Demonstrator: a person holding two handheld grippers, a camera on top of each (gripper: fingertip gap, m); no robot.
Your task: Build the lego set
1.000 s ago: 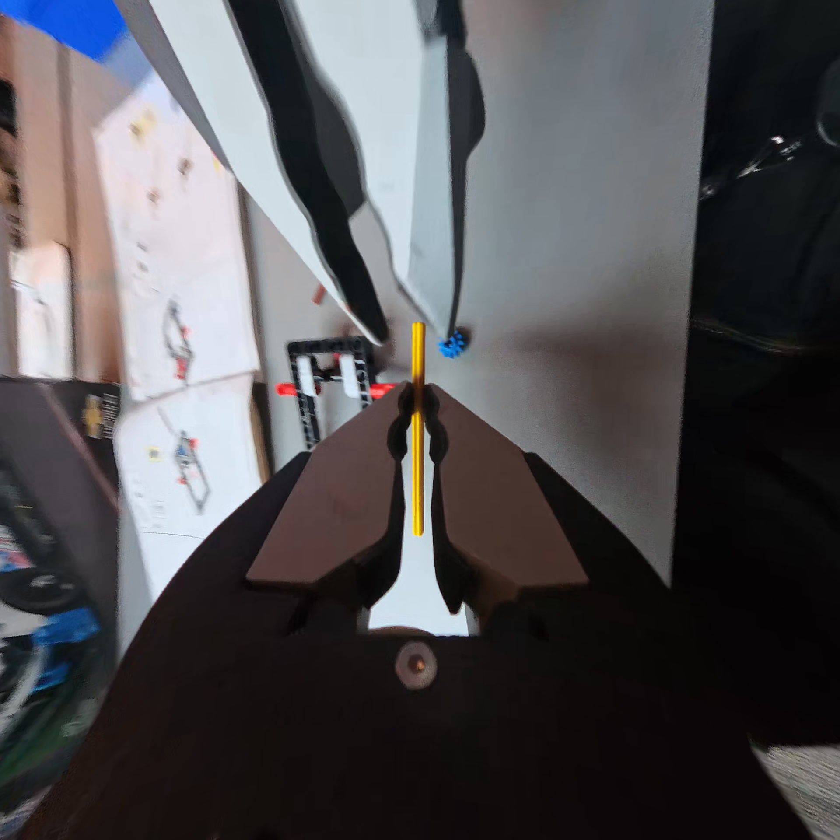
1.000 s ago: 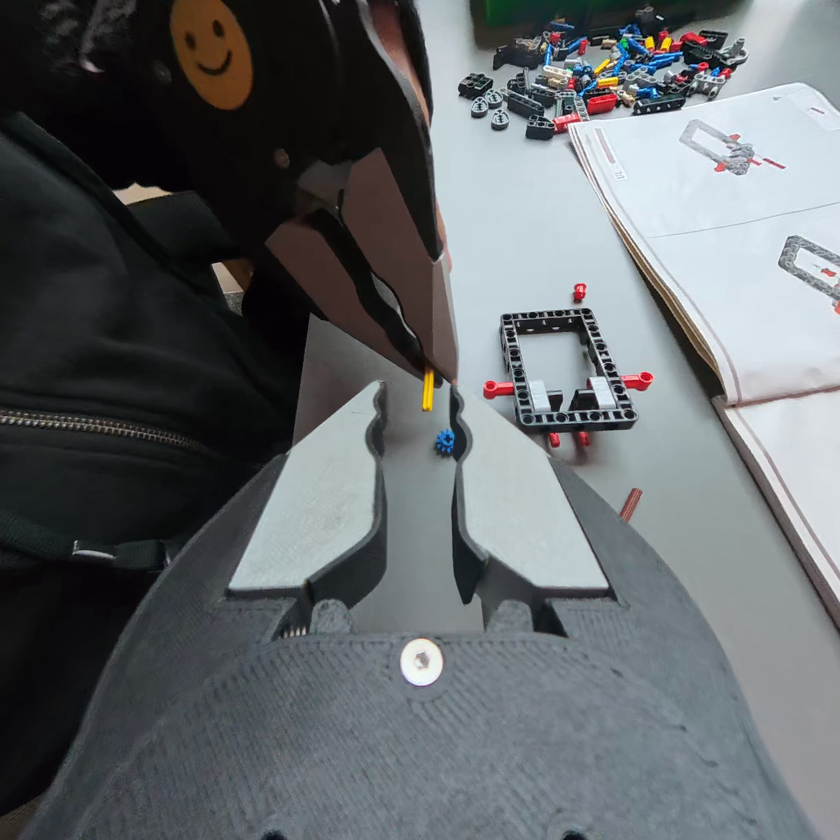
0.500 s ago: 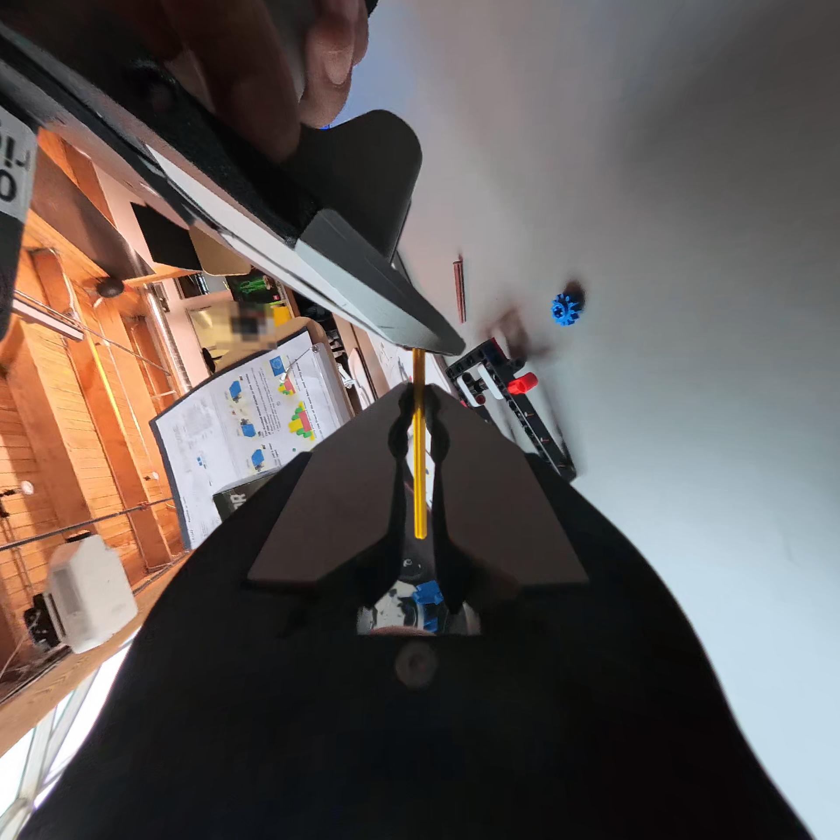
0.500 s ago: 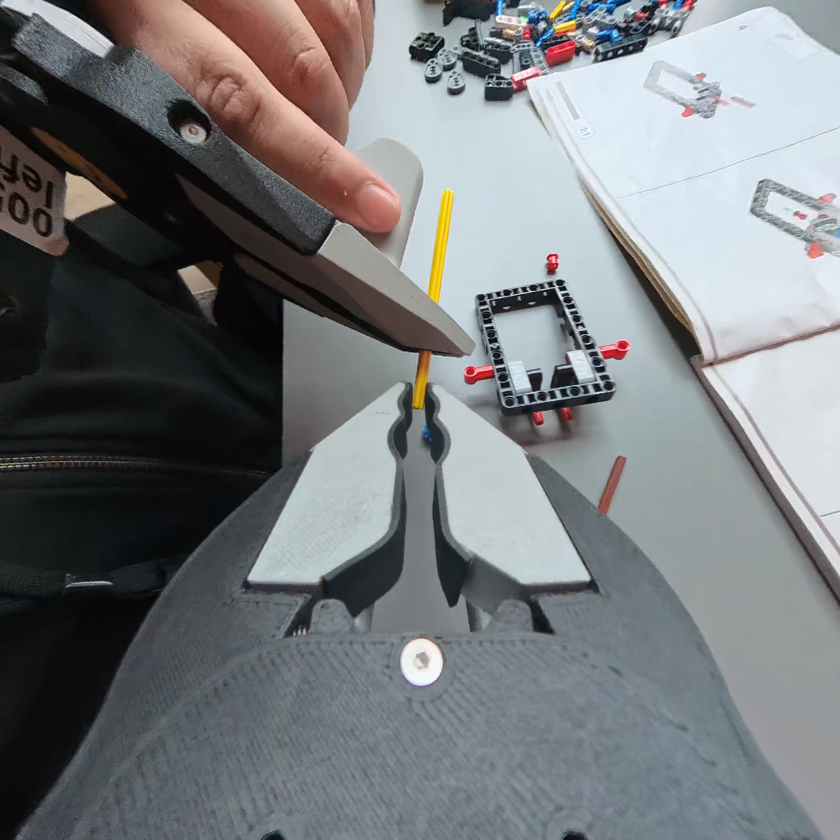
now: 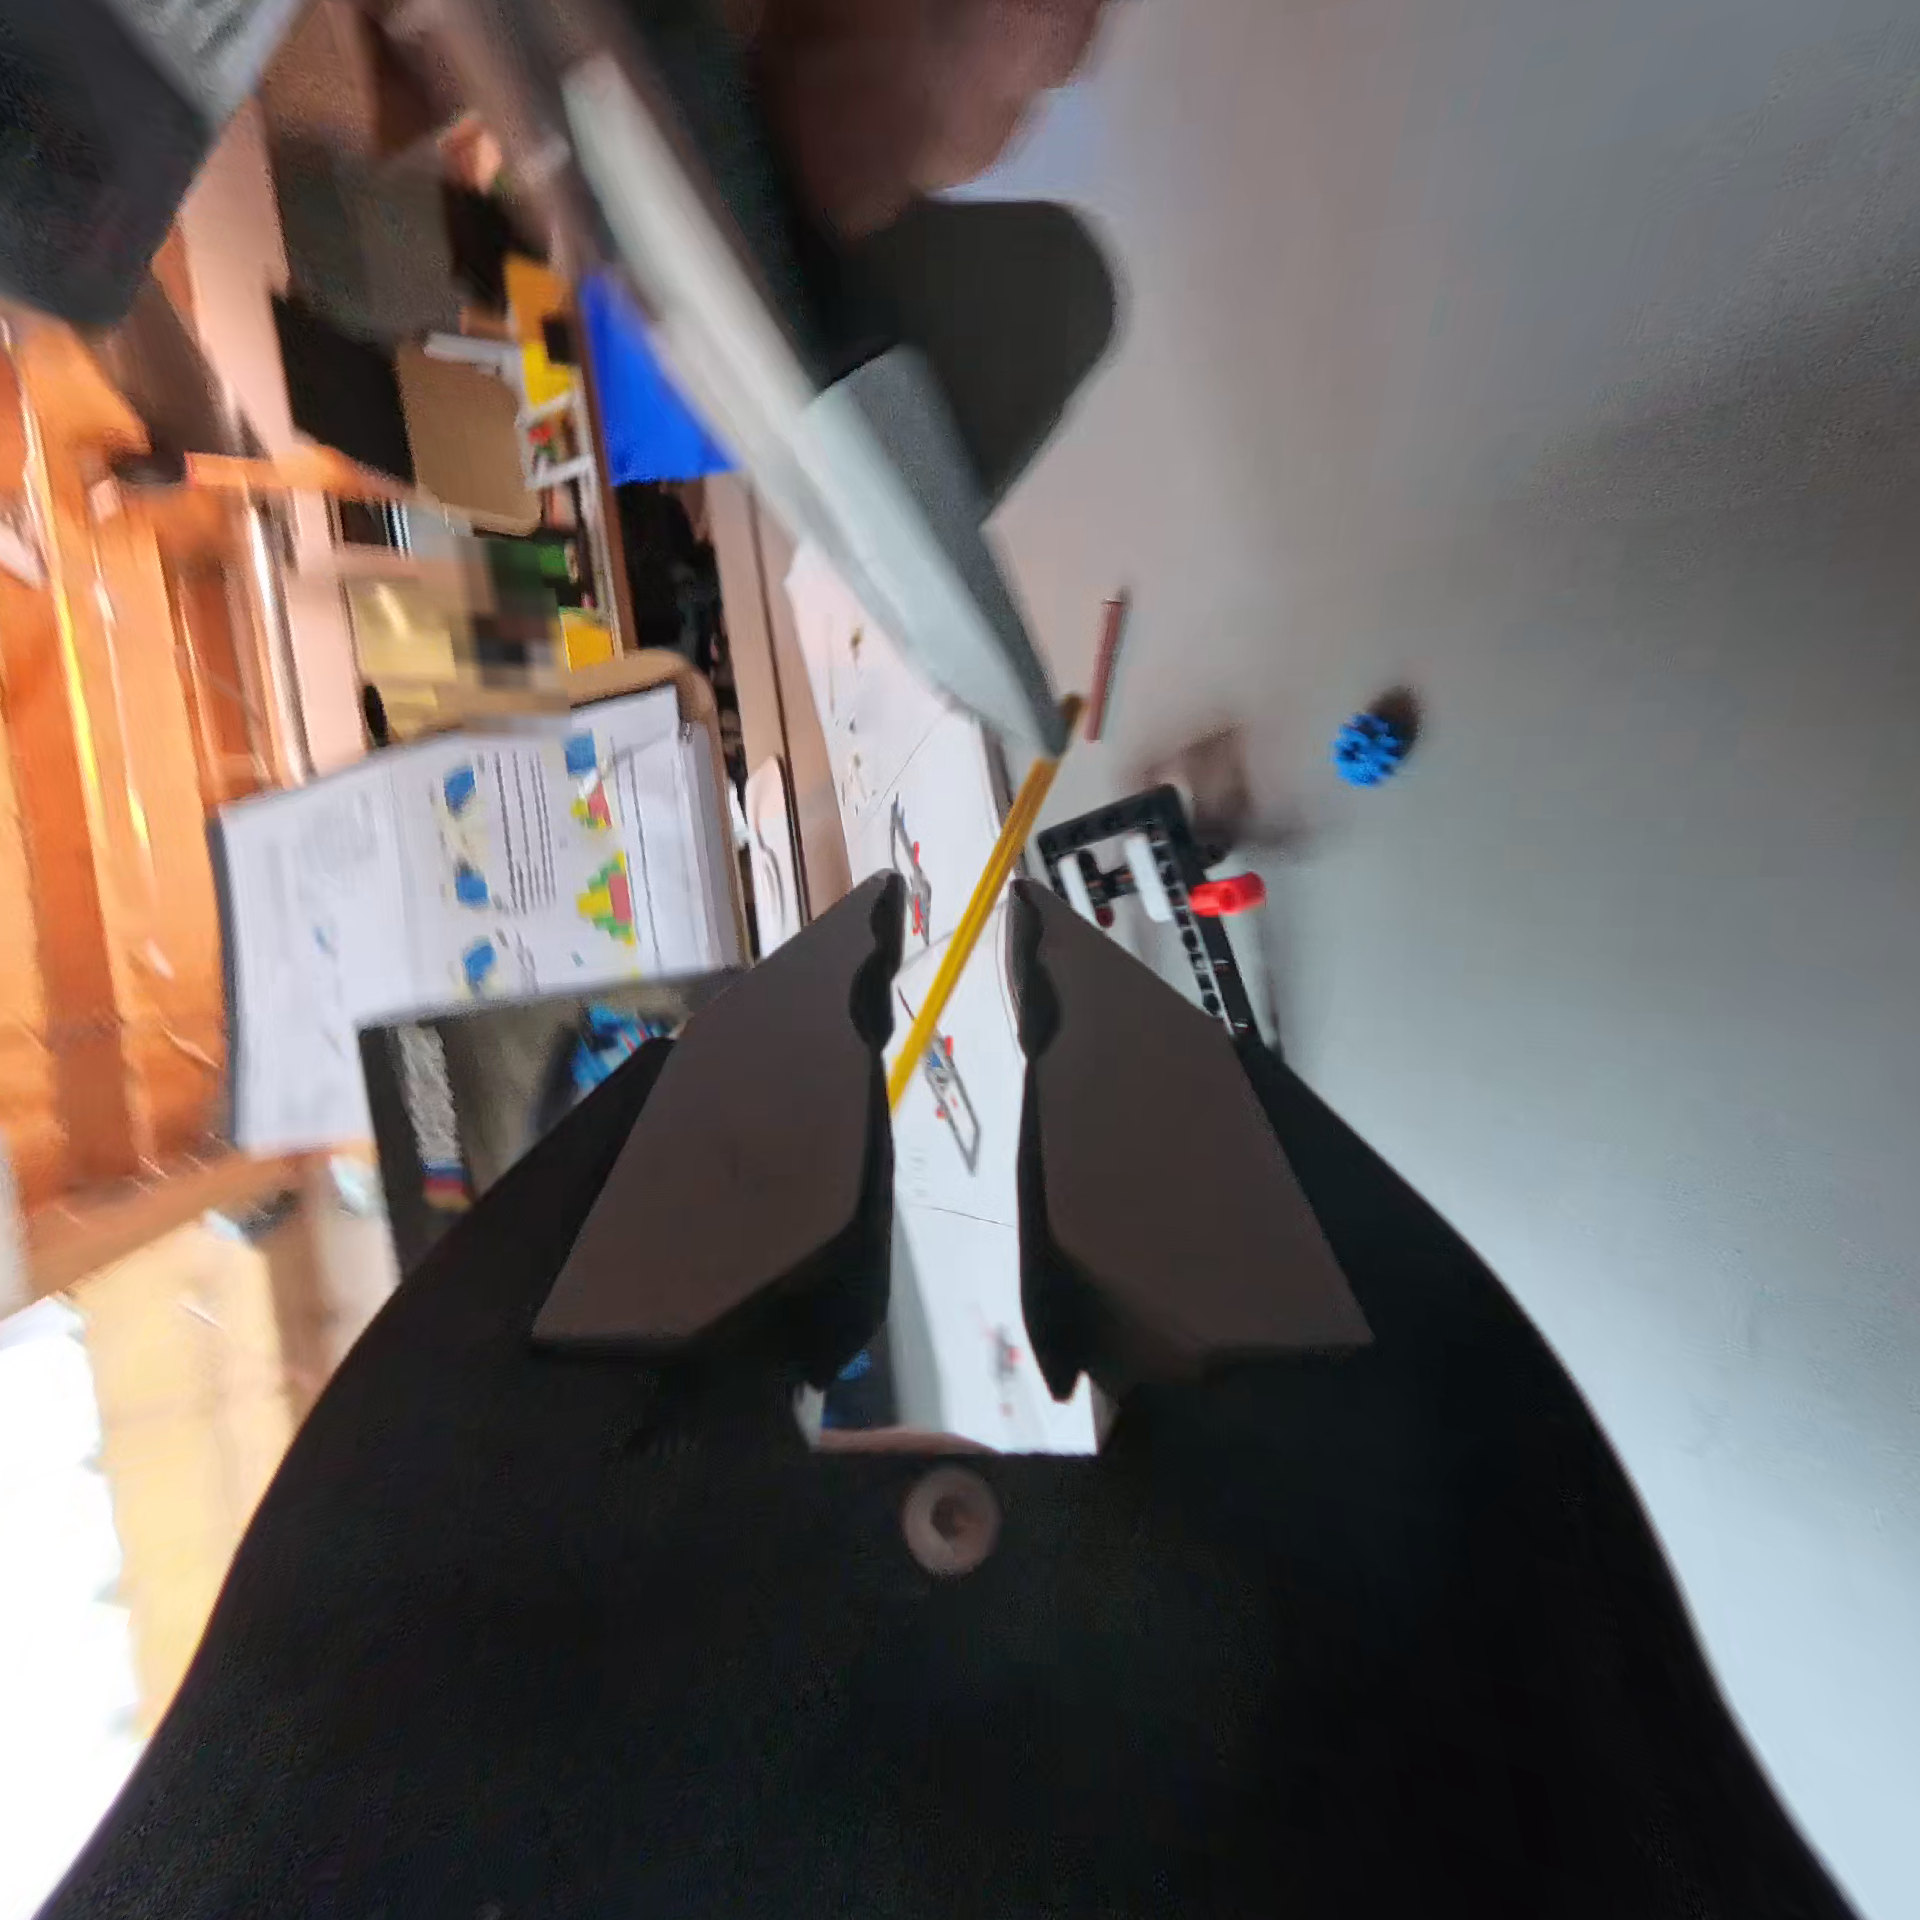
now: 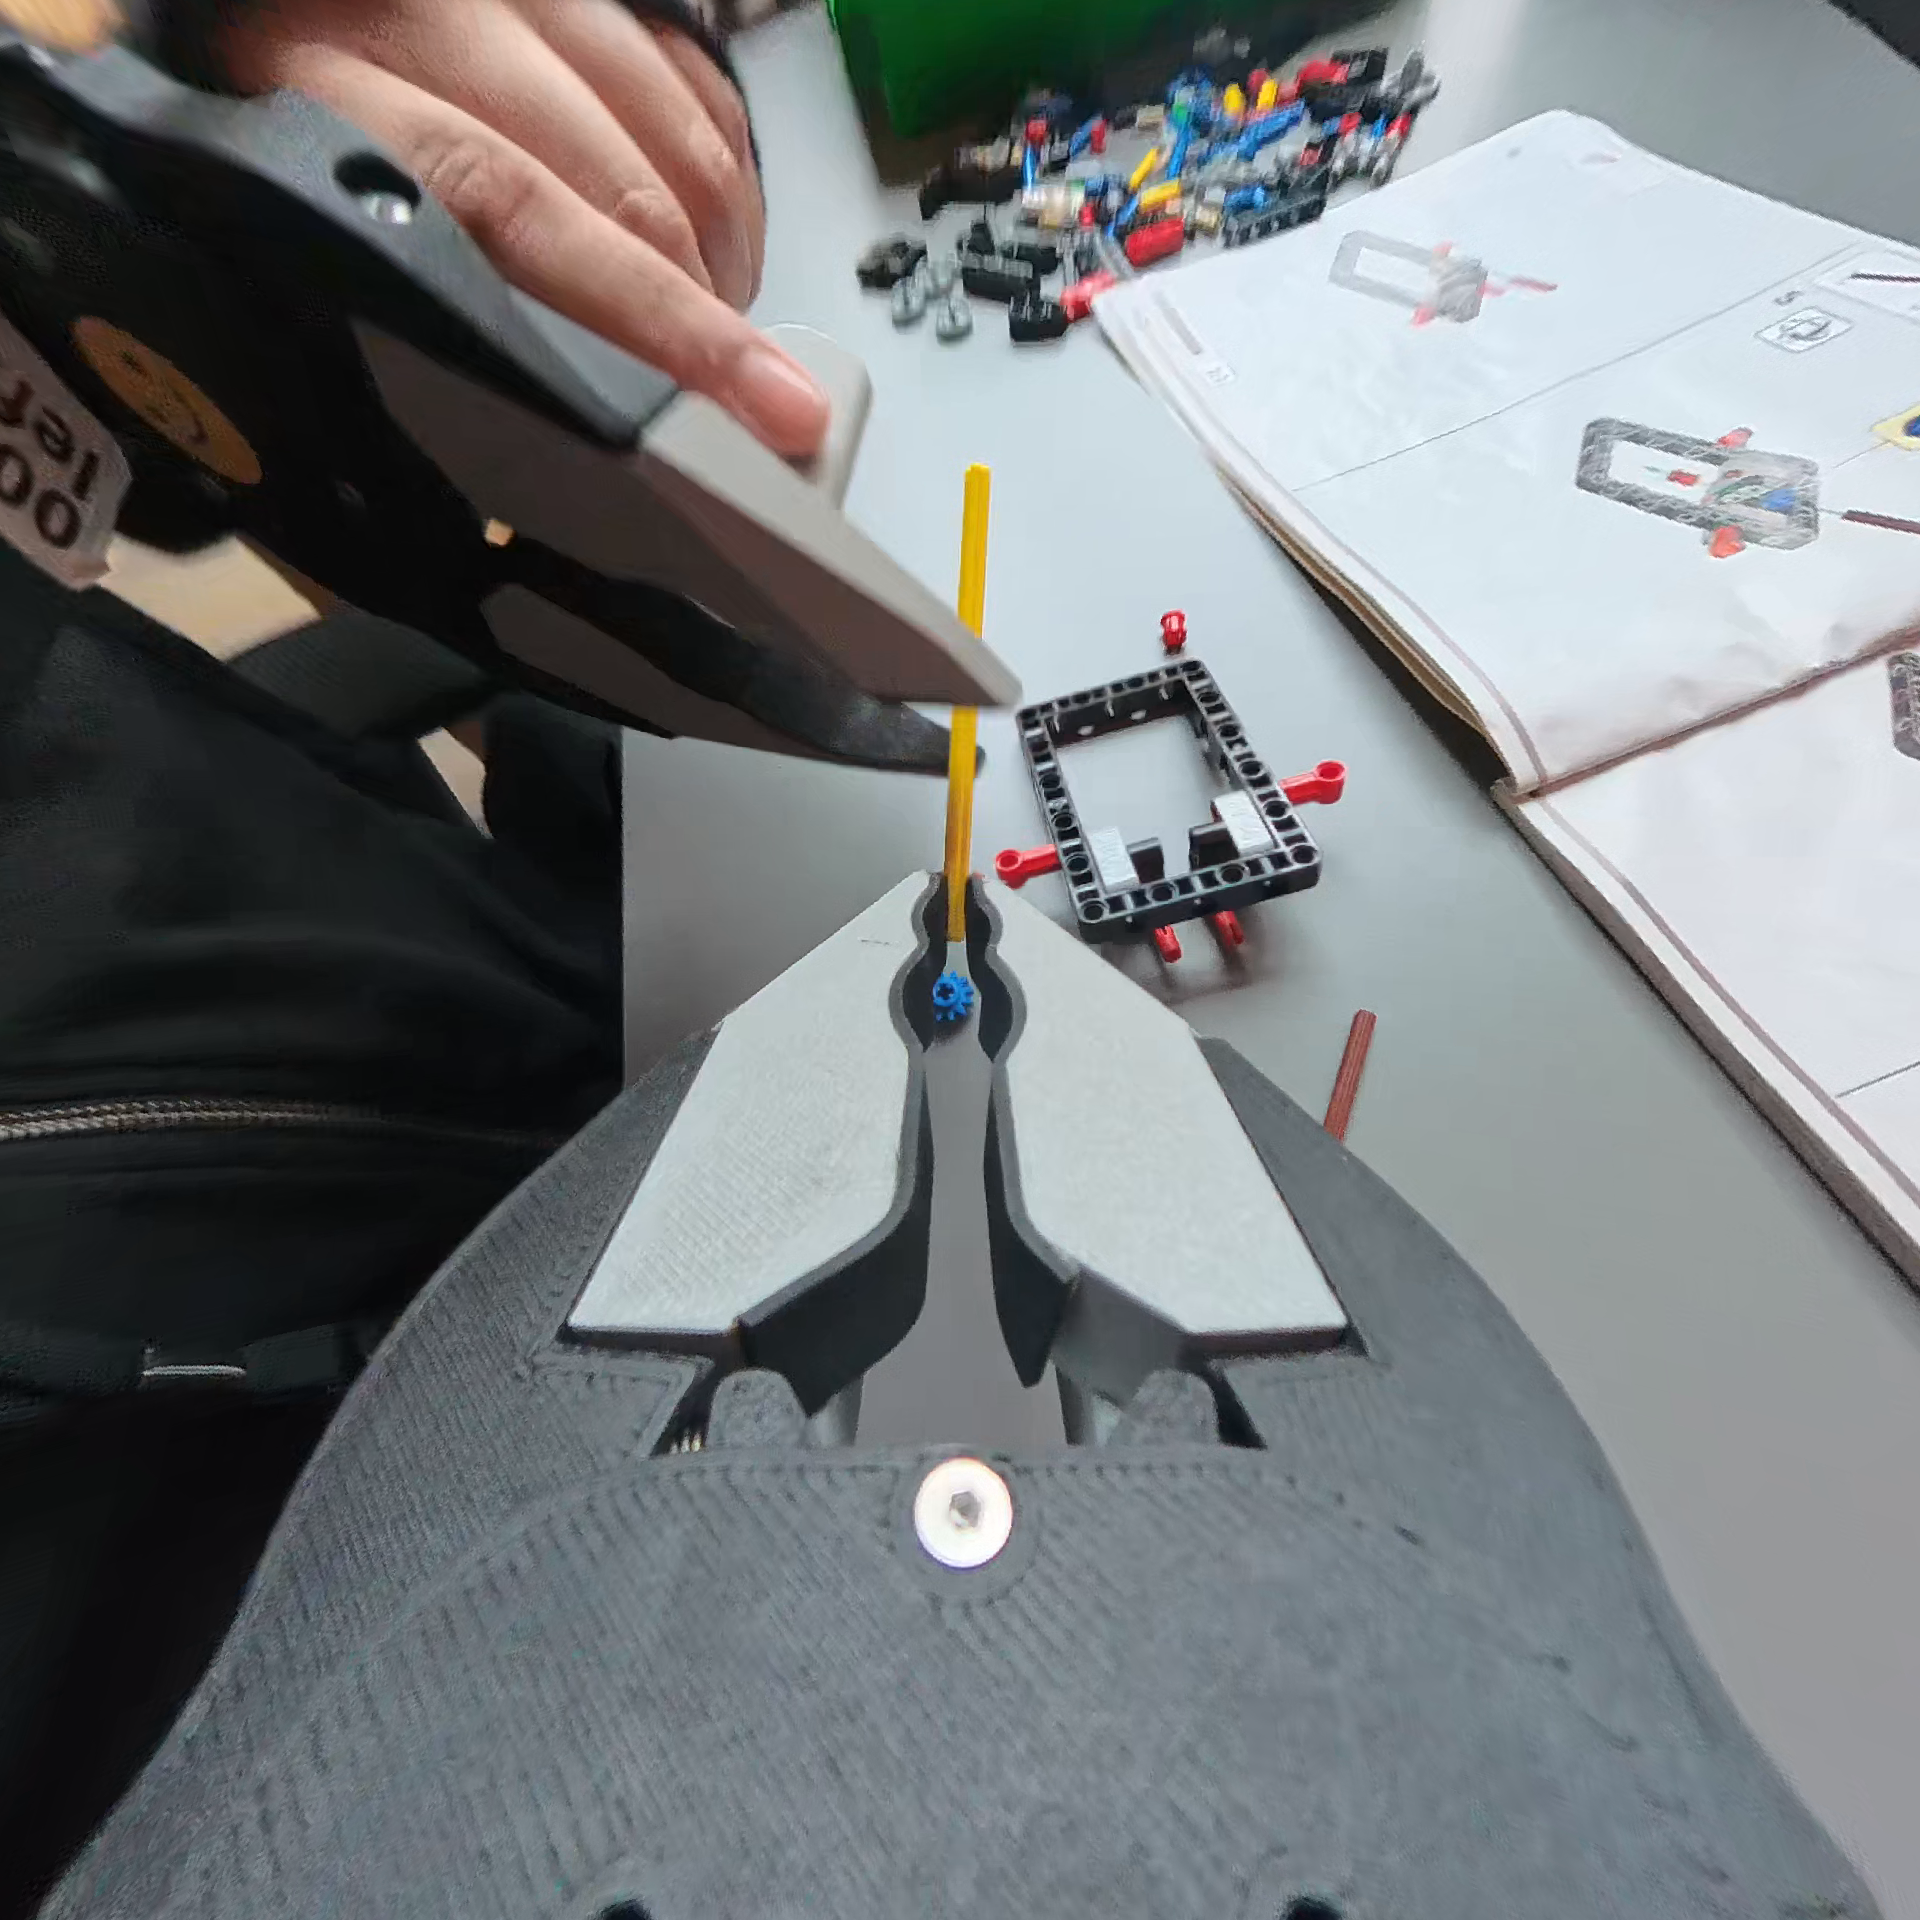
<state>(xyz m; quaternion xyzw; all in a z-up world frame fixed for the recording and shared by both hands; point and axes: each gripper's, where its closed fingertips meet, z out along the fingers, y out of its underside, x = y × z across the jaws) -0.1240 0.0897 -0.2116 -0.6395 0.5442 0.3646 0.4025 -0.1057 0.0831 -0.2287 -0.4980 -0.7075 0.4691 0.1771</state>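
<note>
Grey tabletop (image 6: 1558, 1195) scene: the right gripper (image 6: 951, 904) pinched a yellow axle's (image 6: 966, 665) lower end as the left gripper (image 5: 951, 904), jaws parted, let go; a blue gear (image 6: 951, 997) waited beneath, beside the black frame (image 6: 1164, 800).

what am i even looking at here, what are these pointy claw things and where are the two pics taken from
No robot here: a person holds a two-finger gripper in each hand, and each gripper carries a camera that looks out along its own fingers. The picture with the brown fingers comes from the left gripper. The one with the grey fingers comes from the right gripper.

In the right wrist view, that gripper pinches the lower end of a thin yellow axle. The person's hand holds the left gripper, whose jaws are open around the axle.

On the grey table lie a black rectangular frame with red pins, a small blue gear, a reddish-brown axle, an open instruction booklet and a pile of loose parts.
</note>
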